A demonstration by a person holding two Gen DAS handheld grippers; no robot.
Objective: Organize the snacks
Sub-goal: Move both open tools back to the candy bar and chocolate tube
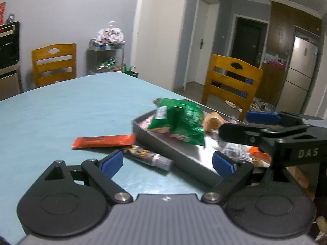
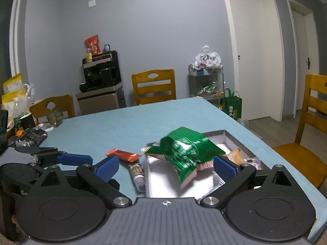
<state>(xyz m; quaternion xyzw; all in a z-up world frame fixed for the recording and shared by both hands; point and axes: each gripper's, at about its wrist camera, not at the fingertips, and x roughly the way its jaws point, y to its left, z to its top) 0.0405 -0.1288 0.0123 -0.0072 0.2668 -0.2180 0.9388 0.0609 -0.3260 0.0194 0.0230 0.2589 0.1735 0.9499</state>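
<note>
With both the left gripper (image 1: pixel 167 164) and the right gripper (image 2: pixel 166 167) spread wide and empty, the green snack bag (image 2: pixel 185 153) sat crumpled, blurred, high in the metal tray (image 2: pixel 229 137), and looked likely to slide out.

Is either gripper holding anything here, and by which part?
Nothing is held. Both grippers' jaws stand open and empty; the green snack bag is blurred above the tray, touching neither pad.
</note>
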